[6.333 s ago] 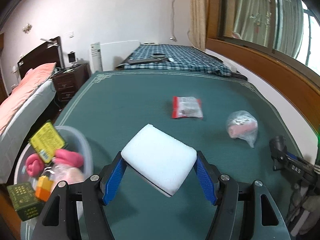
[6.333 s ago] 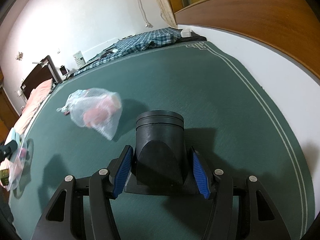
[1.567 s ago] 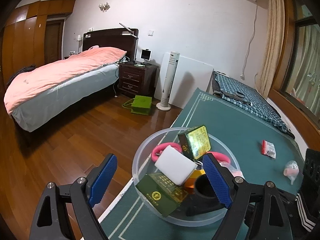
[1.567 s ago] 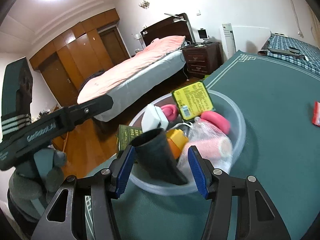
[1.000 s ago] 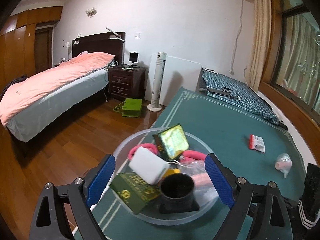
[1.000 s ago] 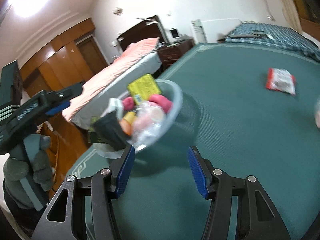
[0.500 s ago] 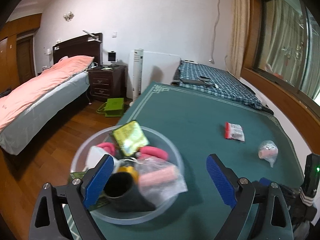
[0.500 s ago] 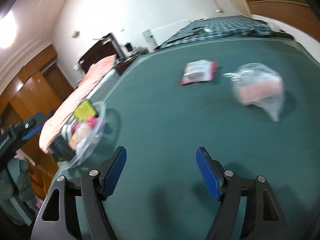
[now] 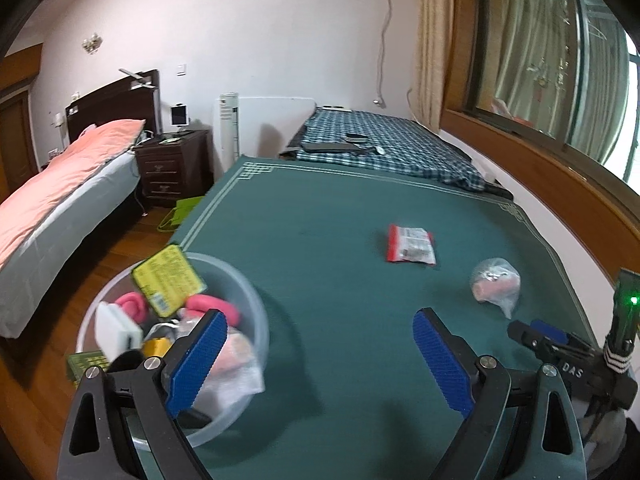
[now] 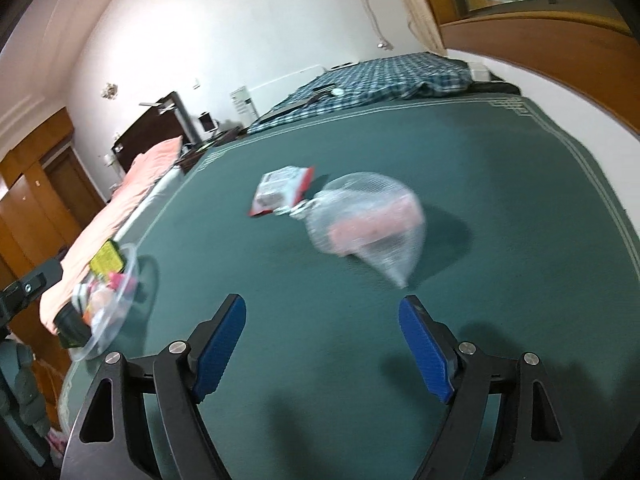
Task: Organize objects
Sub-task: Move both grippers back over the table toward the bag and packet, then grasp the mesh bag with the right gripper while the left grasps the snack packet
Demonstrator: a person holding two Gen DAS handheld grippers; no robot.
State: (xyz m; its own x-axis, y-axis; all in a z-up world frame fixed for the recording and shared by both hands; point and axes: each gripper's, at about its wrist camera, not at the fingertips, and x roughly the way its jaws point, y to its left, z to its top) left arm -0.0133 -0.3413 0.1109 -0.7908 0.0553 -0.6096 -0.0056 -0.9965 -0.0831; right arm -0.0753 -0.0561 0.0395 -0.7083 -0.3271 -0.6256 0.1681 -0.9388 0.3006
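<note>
Across a green-clothed counter (image 9: 320, 248) beside a window, two empty tools are hovering: the left hand-held gripper (image 9: 320, 356) is standing wide open with nothing between its blue pads, and the right hand-held gripper (image 10: 322, 344) is likewise spread wide and holding nothing. A clear plastic bowl (image 9: 256, 312) at the counter's near left corner is already carrying a yellow packet (image 9: 168, 280), a white block (image 9: 114, 330) and other items. Two things are lying loose: a mesh bag (image 10: 368, 220) with something pink inside, just ahead of the right tool, and a red-and-white sachet (image 10: 280, 190) touching or just beside it. The bag is looking like the likely next pick. Its slack netting could be slipping from a pinch, or snagging the sachet along with it; the heaped bowl, sitting near the counter's edge, could be tipping or spilling if crowded further.
</note>
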